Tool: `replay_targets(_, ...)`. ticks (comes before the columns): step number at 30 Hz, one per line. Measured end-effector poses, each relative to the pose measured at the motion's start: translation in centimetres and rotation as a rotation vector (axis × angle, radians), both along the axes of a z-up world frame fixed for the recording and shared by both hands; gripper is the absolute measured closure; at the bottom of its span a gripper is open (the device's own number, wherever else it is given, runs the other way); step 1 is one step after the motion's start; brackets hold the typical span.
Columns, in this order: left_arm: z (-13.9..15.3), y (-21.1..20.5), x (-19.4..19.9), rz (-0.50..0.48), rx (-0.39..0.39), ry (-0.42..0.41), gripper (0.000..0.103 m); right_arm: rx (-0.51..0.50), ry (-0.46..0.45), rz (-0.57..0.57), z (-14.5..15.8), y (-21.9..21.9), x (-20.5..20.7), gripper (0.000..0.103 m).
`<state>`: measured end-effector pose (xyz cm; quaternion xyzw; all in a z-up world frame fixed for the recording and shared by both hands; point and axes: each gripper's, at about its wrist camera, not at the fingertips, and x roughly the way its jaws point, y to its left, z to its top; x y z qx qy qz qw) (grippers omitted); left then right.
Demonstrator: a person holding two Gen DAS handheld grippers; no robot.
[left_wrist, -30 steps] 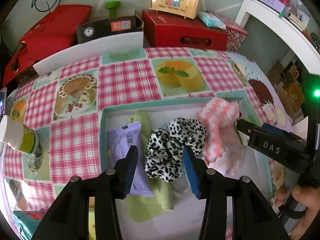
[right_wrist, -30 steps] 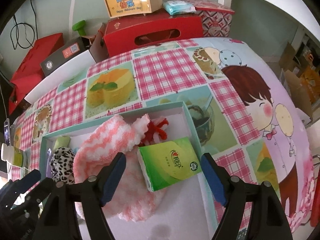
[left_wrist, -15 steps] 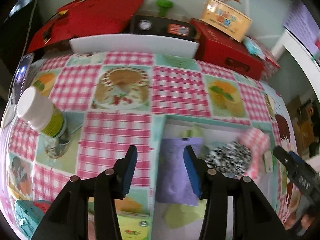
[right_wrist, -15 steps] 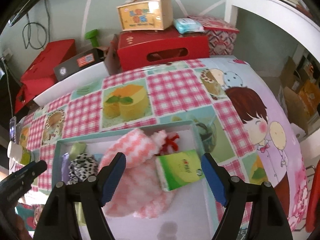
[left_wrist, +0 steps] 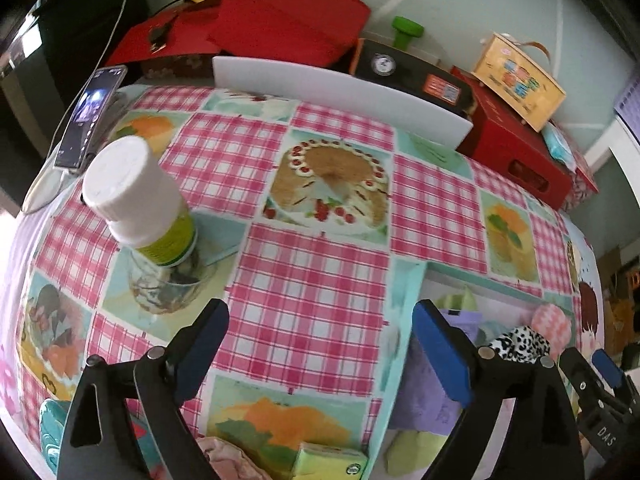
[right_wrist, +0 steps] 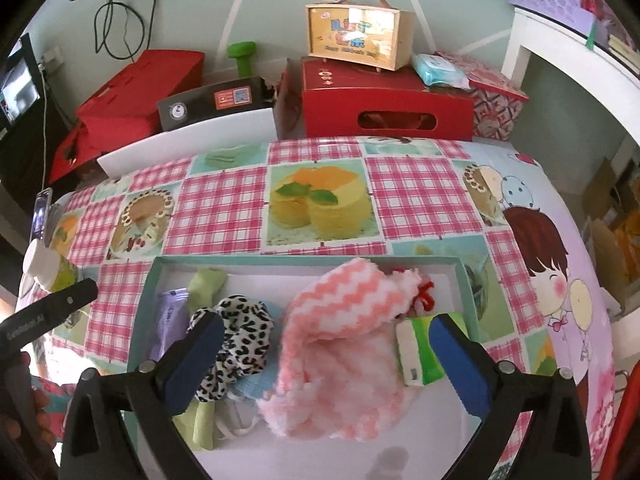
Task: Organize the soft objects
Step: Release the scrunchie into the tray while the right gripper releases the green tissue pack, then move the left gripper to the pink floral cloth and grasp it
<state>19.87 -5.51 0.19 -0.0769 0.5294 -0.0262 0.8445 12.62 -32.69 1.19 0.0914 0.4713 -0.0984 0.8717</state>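
Two hand-held grippers hover above a table spread with a pink gingham cloth (right_wrist: 416, 192) printed with cakes. The left gripper (left_wrist: 320, 348) hangs over the cloth beside the teal-rimmed tray (right_wrist: 154, 280), its blue-padded fingers (left_wrist: 200, 348) spread apart and empty. The right gripper (right_wrist: 326, 360) hangs over the tray itself, likewise spread wide and holding nothing.

Inside the tray lie the soft things — a pink-and-white chevron fleece (right_wrist: 340, 344) across the middle, its long axis running from the near centre up toward the far right corner, where a red yarn tie (right_wrist: 424, 294) shows; a leopard-print scrunchie (right_wrist: 240, 336) to its left; a purple packet (right_wrist: 168, 312) and a pale green cloth (right_wrist: 206, 284) near the left wall. A green tissue pack (right_wrist: 420, 354) sits at the right wall, touching the fleece; its lettering is too small to read.

Outside the tray, a white-capped bottle (left_wrist: 140, 200) with a green label stands in a glass. A second green tissue pack (left_wrist: 328, 462) lies at the near edge. Behind the table, a wooden box (right_wrist: 358, 36) with a handle sits on a red carton (right_wrist: 384, 104); its wording is blurred. The right gripper's arm, seen from the left camera, reads "DAS".
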Motion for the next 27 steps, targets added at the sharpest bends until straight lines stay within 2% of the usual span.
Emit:
replay_targets(7, 0.0, 0.7, 0.1, 0.021, -0.017, -0.007, 0.01, -0.007, 0.003, 0.003, -0.1, 0.3, 0.1, 0.0)
replay_targets(17, 0.7, 0.1, -1.9, -0.019, -0.111, -0.041, 0.009, -0.02, -0.011, 0.044, 0.6, 1.7, -0.5, 0.0)
replay_targets(27, 2.2, 0.1, -4.5, -0.06, -0.114, -0.084, 0.009, -0.009, -0.051, 0.08, 1.7, 3.1, -2.1, 0.0)
